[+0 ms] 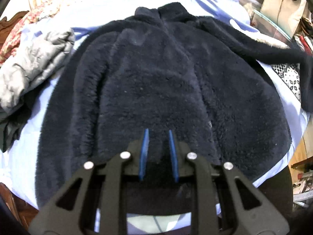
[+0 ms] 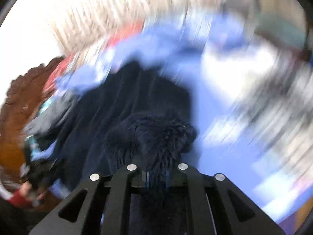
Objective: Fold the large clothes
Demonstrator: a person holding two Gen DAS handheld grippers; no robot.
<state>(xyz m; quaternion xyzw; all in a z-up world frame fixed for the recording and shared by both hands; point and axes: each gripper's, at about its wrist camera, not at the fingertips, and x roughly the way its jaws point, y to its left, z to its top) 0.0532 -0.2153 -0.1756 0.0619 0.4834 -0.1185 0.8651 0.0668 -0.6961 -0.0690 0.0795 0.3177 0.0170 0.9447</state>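
Note:
A dark navy fleece jacket (image 1: 156, 82) lies front up on a light blue sheet (image 1: 25, 141), collar at the far end. One sleeve is laid down over the body toward me, and my left gripper (image 1: 157, 132) is shut on its end, with fleece between the blue pads (image 1: 144, 152). The other sleeve (image 1: 254, 41) stretches off to the right. The right wrist view is badly blurred. There, my right gripper (image 2: 156, 173) is shut on a bunched tuft of the same fleece (image 2: 154, 135), which covers its fingertips.
A grey puffy garment (image 1: 33, 64) lies to the left of the jacket, with a red floral quilt (image 1: 21, 27) behind it. Black-and-white patterned cloth (image 1: 289, 76) and clutter (image 1: 283, 9) are at the right. A carved wooden bedframe (image 2: 17, 101) and a hand in a red cuff (image 2: 19, 193) show at the left.

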